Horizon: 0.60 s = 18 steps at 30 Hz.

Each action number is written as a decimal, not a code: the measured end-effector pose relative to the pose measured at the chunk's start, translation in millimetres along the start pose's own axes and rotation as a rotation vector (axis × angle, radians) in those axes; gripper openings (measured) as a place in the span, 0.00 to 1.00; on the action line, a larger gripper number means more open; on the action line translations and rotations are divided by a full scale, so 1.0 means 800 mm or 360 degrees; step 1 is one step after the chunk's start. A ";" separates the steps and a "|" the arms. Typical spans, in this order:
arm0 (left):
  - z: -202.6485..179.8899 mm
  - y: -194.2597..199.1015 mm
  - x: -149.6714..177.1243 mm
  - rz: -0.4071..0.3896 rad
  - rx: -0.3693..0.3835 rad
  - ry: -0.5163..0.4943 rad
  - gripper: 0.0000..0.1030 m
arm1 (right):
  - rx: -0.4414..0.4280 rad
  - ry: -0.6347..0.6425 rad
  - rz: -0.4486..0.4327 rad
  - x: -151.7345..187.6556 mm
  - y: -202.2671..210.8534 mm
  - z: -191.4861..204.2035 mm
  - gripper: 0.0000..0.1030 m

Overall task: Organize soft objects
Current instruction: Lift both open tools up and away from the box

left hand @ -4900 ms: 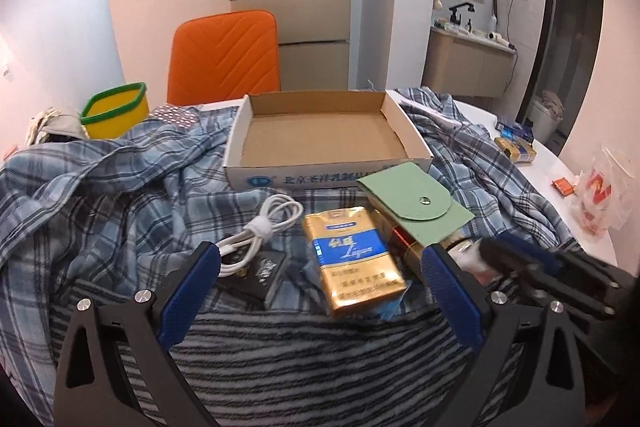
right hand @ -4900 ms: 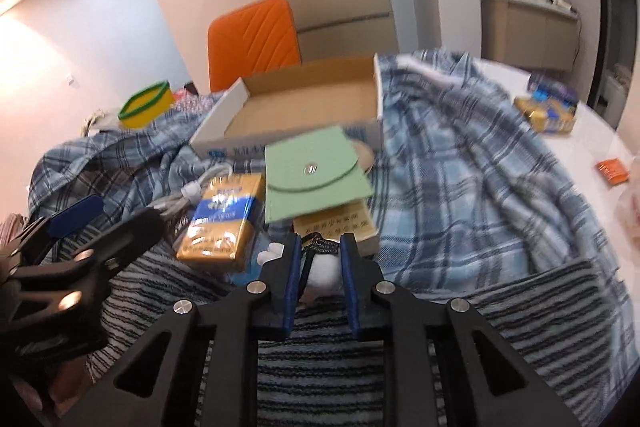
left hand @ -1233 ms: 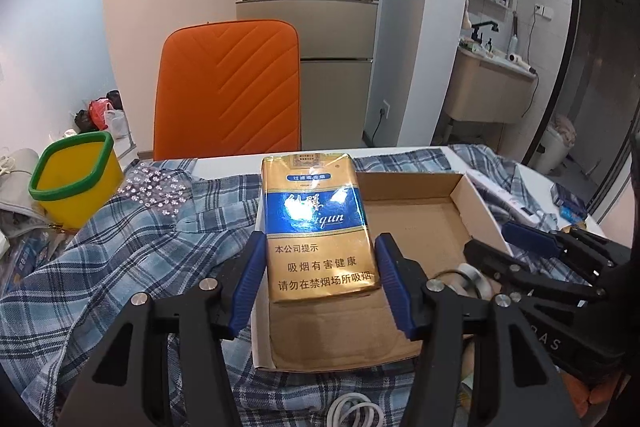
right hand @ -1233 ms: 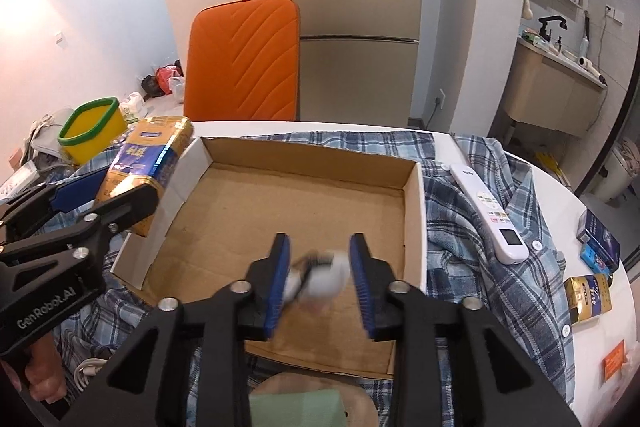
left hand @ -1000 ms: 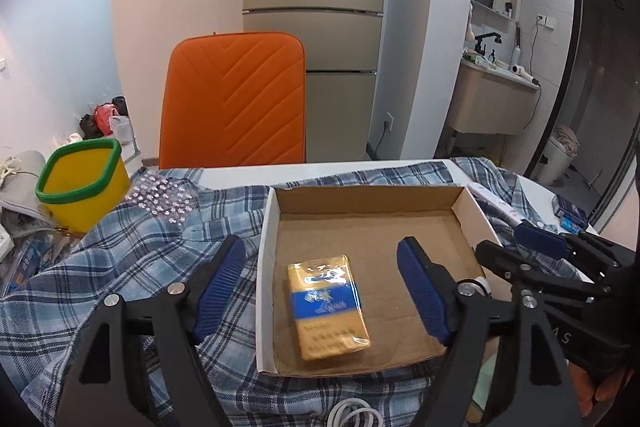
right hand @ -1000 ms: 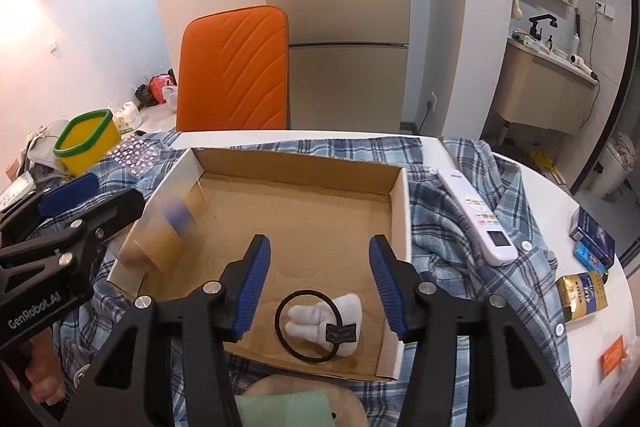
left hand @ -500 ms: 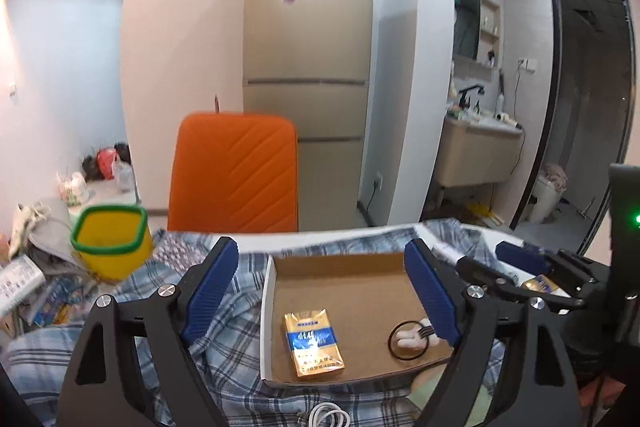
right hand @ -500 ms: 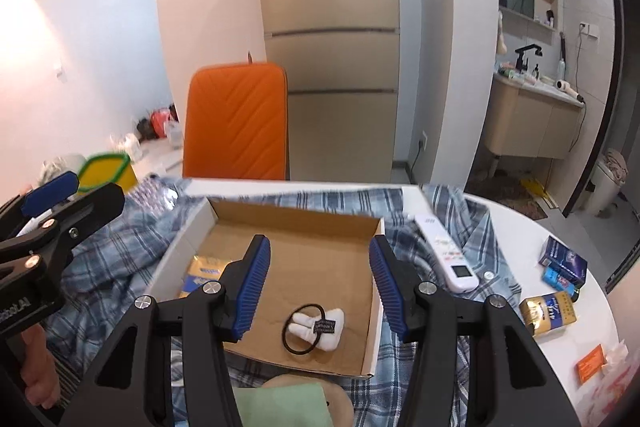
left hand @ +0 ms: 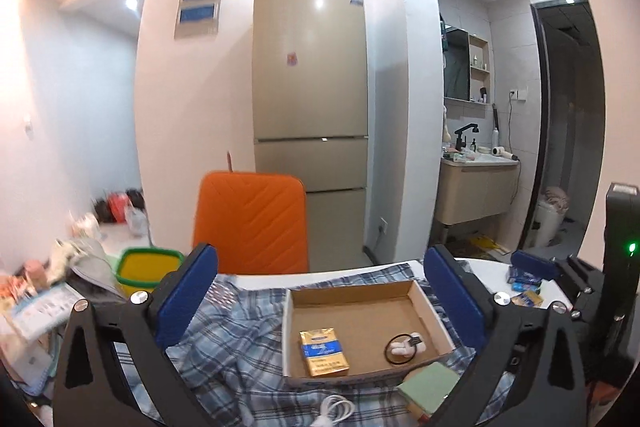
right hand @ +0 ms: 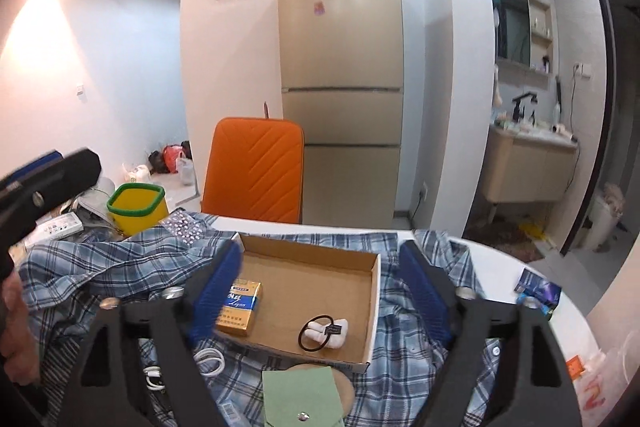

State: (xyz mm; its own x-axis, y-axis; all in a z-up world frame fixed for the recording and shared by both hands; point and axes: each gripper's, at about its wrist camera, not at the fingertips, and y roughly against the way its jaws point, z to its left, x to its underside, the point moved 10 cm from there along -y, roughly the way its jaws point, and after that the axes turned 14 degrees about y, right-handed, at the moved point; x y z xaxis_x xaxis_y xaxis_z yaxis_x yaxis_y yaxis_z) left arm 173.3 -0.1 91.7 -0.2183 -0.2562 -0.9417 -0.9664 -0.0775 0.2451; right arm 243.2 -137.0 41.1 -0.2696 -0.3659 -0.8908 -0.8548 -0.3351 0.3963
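An open cardboard box (left hand: pixel 352 293) (right hand: pixel 372 287) lies on a blue plaid shirt (left hand: pixel 224 343) (right hand: pixel 100 263) spread over the table. Inside it lie a gold and blue pack (left hand: pixel 323 352) (right hand: pixel 239 306) and a white soft piece with a black hair tie (left hand: pixel 403 346) (right hand: pixel 323 333). My left gripper (left hand: pixel 320 297) hangs raised above the near side of the box, its jaws opening, nothing between them. My right gripper (right hand: pixel 322 293) is also raised before the box, jaws opening and empty. A green pouch (left hand: pixel 428 385) (right hand: pixel 304 399) and a white cable (left hand: pixel 334 409) (right hand: pixel 208 361) lie in front of the box.
An orange chair (left hand: pixel 252 223) (right hand: pixel 254 171) stands behind the table, a fridge (left hand: pixel 310 83) behind it. A yellow bin with a green rim (left hand: pixel 148 269) (right hand: pixel 136 207) stands at the left. Small packs (right hand: pixel 538 289) lie on the white table edge at the right.
Both grippers let go of their loads into the box, then rose and drew back from it. The pack and the hair tie piece now lie in the box. Both pairs of jaws widened.
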 end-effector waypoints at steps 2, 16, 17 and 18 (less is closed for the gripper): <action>0.001 0.009 0.005 -0.0021 0.0006 -0.0012 1.00 | -0.0019 0.0004 -0.0017 0.004 0.008 0.002 0.84; 0.033 0.018 0.092 0.0068 0.0049 0.0070 1.00 | -0.0074 -0.0013 0.0010 0.066 0.020 0.012 0.84; 0.035 0.018 0.098 0.0076 0.0053 0.0074 1.00 | -0.0079 -0.0012 0.0009 0.071 0.019 0.014 0.84; 0.036 0.016 0.105 0.0085 0.0052 0.0075 1.00 | -0.0091 -0.0012 0.0007 0.075 0.019 0.017 0.84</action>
State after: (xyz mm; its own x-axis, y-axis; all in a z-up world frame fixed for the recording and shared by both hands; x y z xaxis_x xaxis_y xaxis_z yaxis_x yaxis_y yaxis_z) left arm 138.4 4.9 9.3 -0.2639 -0.3041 -0.9153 -0.9576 -0.0309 0.2864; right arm 208.1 -152.6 -9.3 -0.2769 -0.3610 -0.8905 -0.8268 -0.3828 0.4123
